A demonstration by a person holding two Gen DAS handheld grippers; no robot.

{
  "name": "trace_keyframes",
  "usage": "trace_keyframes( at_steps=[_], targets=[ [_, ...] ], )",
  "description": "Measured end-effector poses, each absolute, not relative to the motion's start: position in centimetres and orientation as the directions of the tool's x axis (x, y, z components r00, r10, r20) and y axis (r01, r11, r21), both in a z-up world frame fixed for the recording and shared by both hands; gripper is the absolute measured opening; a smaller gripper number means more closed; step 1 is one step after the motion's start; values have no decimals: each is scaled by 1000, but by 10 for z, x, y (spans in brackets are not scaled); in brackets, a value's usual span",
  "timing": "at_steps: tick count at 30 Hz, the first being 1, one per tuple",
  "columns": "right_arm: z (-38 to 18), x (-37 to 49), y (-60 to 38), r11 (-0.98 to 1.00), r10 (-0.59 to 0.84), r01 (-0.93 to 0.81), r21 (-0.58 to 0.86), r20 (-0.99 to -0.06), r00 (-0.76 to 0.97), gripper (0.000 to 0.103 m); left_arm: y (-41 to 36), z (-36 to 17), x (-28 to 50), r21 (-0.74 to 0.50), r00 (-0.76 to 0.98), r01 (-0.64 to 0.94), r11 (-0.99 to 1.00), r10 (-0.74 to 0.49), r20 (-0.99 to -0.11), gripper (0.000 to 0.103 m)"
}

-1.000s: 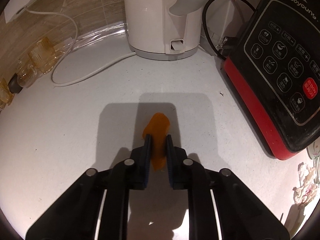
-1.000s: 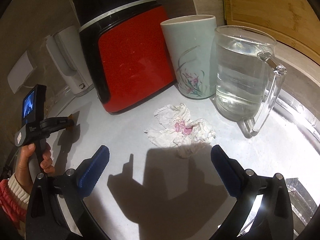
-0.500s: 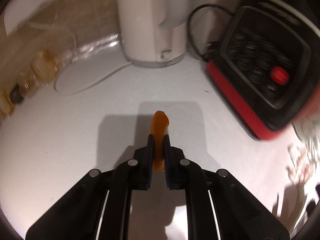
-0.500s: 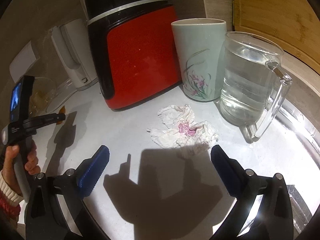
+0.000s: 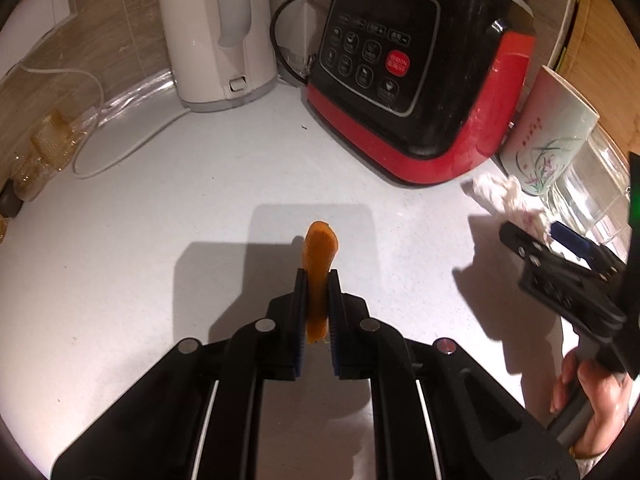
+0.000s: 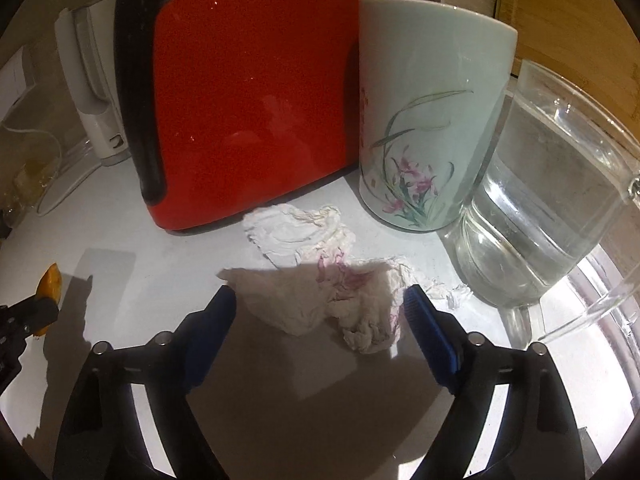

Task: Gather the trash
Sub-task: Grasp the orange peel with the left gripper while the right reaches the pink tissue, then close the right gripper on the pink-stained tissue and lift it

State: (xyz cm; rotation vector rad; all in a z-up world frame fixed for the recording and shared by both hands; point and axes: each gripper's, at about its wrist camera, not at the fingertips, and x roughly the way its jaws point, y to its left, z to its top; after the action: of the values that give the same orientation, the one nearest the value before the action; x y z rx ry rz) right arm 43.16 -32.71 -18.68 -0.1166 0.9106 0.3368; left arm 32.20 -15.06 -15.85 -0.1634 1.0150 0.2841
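With the left gripper (image 5: 317,280) clamping an orange peel (image 5: 319,264), the right gripper (image 6: 320,300), jaws unclosed and just narrowing, is straddling the lower-centre tissue (image 6: 320,280) and should sink lower before pinching.

The bench (image 5: 168,216) looks smooth, matt and pale. The cooker (image 6: 248,92) has a glossy red plastic shell with black trim. The kettle (image 5: 216,36) is smooth white plastic. The cup (image 6: 428,120) is glazed ceramic; the jug (image 6: 540,216) at right is clear glass. The tissue (image 6: 320,276) is crumpled, soft paper. The board (image 6: 568,12), upper right, is wood.
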Motion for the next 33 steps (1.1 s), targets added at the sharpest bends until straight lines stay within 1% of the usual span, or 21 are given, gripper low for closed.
trace_keyframes(
  at_steps=[3,5,7,10,19,25,33],
  targets=[
    [-190,438,-328,950,214,-310,31,-788,578,57,-154,-159,320,0,496,-302,953,157,-854,10],
    [-189,441,-333,953,217,-300,42,-784,581,20,-156,-159,319,2,497,-298,955,157,-854,10],
    [-189,444,-341,950,256,-296,97,-787,562,14,-158,-159,318,-2,496,-297,955,152,-855,10],
    [-186,444,-349,946,282,-298,131,-788,548,12,-161,-158,318,-5,499,-292,956,148,-854,10],
    [-163,410,-345,927,306,-355,118,-785,538,12,-170,-143,309,-17,521,-270,963,131,-843,10],
    [-124,340,-328,911,311,-406,75,-772,554,12,-171,-117,272,-72,551,-250,966,81,-831,10],
    [-78,252,-296,880,369,-465,94,-750,548,12,-159,-85,192,-49,567,-236,971,96,-818,10]
  ],
)
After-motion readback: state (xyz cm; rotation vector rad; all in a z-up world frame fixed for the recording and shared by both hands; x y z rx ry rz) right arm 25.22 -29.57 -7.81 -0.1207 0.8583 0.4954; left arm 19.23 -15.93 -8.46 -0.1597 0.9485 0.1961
